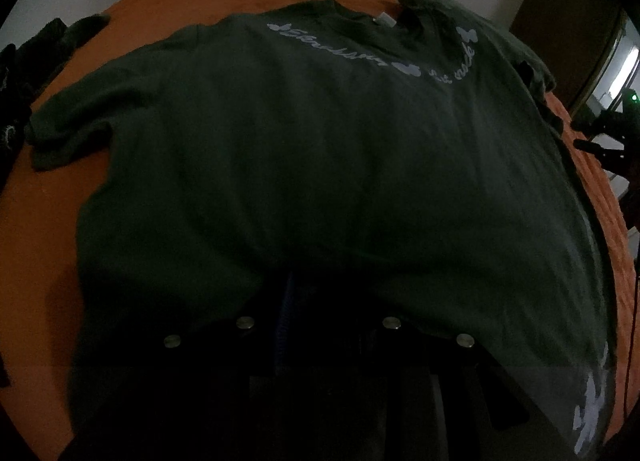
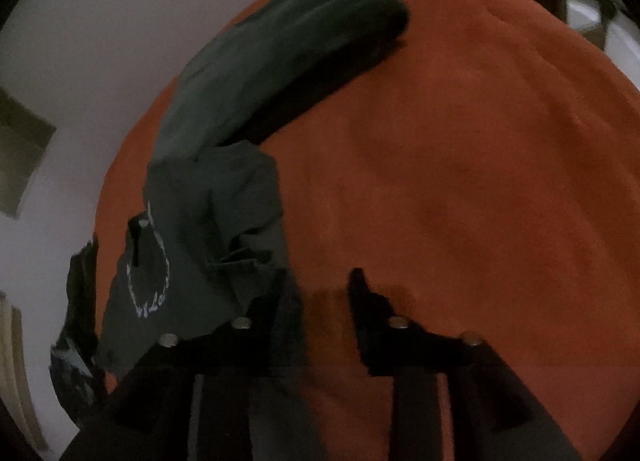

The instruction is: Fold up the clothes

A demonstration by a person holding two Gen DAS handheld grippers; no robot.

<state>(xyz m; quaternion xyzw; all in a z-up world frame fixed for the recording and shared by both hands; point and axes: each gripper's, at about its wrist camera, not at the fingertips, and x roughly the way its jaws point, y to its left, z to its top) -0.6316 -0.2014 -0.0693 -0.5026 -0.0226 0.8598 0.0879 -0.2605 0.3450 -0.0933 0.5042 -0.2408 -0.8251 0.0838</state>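
**Shirt spread out, right edge in hand**

Nearest, in the left view: left claw (image 1: 320,313) sunk in shadow under the hem of the shirt (image 1: 300,161). Cannot tell how far apart the jaws stand, nor whether any cloth sits between them; only the bolts show, with the hem draped over the front.

In the right view: right claw (image 2: 318,285) standing wide apart, bare orange blanket (image 2: 460,181) showing through the gap. Bunched green cloth pressed against the left finger (image 2: 276,301), a strip hanging beside it; nothing pinched between the two fingers.

Farther out: lies spread across the blanket, body mostly flat and hem toward the camera. One sleeve (image 1: 60,129) laid out to the left, white lettering (image 1: 360,57) across the chest near the far collar. Right side rumpled and gathered by the right claw, with a long fold of cloth (image 2: 300,41) running off toward the wall (image 2: 100,41). Dark pile (image 1: 40,53) of other clothes at the far left edge.

Reads as work on the right-hand edge: either smoothing it flat or taking it up for a side fold. Calls next for a sure pinch on that bunched edge, with the hem kept taut at the left so the body stays flat.
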